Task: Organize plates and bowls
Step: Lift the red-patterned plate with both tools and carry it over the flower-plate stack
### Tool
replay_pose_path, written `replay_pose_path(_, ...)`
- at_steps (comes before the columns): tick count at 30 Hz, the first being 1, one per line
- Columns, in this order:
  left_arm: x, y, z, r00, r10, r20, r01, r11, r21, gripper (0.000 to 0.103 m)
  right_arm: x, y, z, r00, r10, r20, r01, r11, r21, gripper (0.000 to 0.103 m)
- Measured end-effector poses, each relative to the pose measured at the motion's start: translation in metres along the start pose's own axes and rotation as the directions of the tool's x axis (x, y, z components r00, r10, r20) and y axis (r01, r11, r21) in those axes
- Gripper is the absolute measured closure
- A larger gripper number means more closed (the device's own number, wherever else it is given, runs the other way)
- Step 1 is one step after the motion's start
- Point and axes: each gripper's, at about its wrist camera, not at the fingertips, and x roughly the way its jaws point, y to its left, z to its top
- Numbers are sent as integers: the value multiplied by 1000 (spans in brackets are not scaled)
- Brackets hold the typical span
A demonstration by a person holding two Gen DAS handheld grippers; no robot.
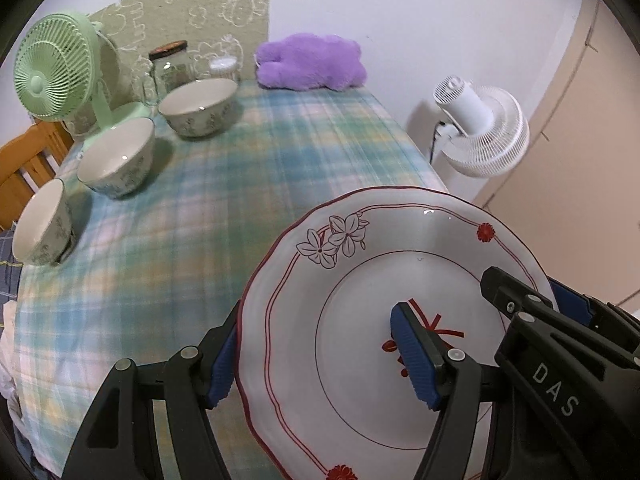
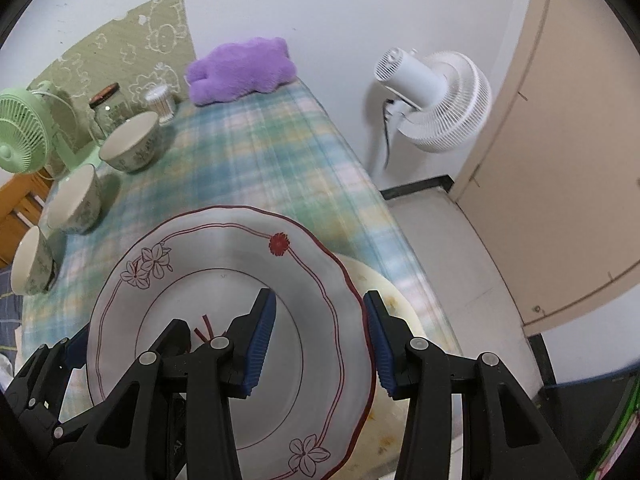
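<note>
The red-rimmed plate (image 1: 360,300) hangs tilted above the counter (image 1: 260,152), its left rim clamped in the left tool (image 1: 320,360), its right rim in the right tool (image 2: 320,340). If either grip slips, it could drop onto the yellow-stained plate (image 2: 396,304) beneath the right tool.

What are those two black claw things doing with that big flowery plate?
A person is holding a grabber in each hand, and together they carry the plate above the checked tablecloth. The left gripper straddles the plate's left rim and the right gripper straddles its right rim. Another cream plate peeks out underneath. Three bowls wait in a row at the left, near a green fan.
</note>
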Motion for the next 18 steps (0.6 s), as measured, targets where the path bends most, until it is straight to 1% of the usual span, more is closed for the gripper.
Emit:
replay_pose_path(8,18,-30,-16,998,-13,-59,13,1000,-2,32,15,-33,-14,998,-20,-57,20,1000,-2,54)
replay_pose_path(13,29,-47,-24,996,-8,-88,6,1000,-22,32,29,-51,-17,995,-23,-99,22,1000,-20,54)
replay_pose_path(18,40,-57,-28,994,4,-106,-8,999,-42,32,41,-63,-18,993,-18,-117,12,999,-47,54)
